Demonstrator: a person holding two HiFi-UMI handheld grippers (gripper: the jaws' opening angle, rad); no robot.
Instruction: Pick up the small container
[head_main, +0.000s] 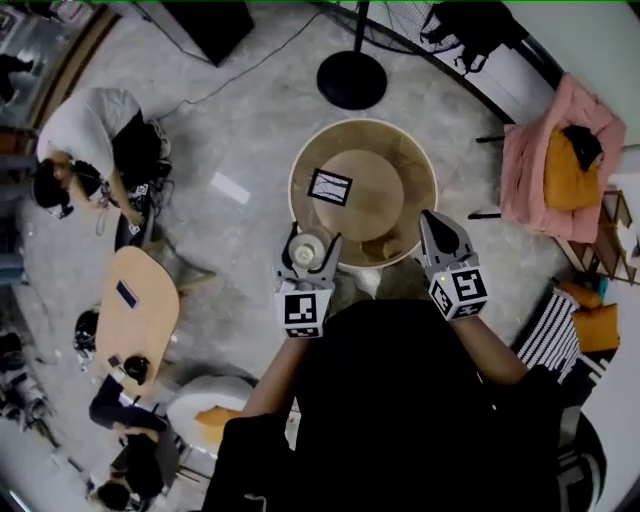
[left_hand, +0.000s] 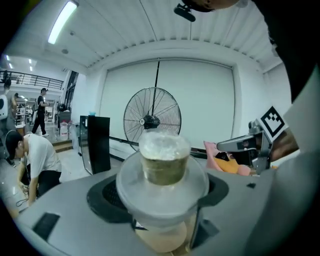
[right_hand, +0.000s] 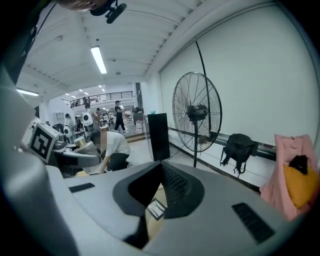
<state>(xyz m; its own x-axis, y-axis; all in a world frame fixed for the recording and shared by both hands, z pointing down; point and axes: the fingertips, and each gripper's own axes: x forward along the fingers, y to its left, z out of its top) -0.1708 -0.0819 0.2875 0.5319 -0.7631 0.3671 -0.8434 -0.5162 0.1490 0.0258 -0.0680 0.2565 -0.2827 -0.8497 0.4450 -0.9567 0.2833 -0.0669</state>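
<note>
The small container (head_main: 307, 250) is a clear plastic tub with a pale lid and olive-brown contents. My left gripper (head_main: 308, 243) is shut on it and holds it off the near left edge of the round wooden table (head_main: 400, 165). In the left gripper view the small container (left_hand: 162, 165) fills the gap between the two grey jaws, its wide clear rim spanning both. My right gripper (head_main: 432, 222) hovers over the table's near right edge, tapered to a point and shut on nothing. Its dark pads (right_hand: 175, 187) meet in the right gripper view.
A black-framed marker card (head_main: 330, 187) lies on the table top. Beyond the table stands a floor fan's round base (head_main: 351, 79). A pink chair with an orange cushion (head_main: 560, 160) is at the right. People crouch at the left (head_main: 90, 130) beside a small oval table (head_main: 138, 310).
</note>
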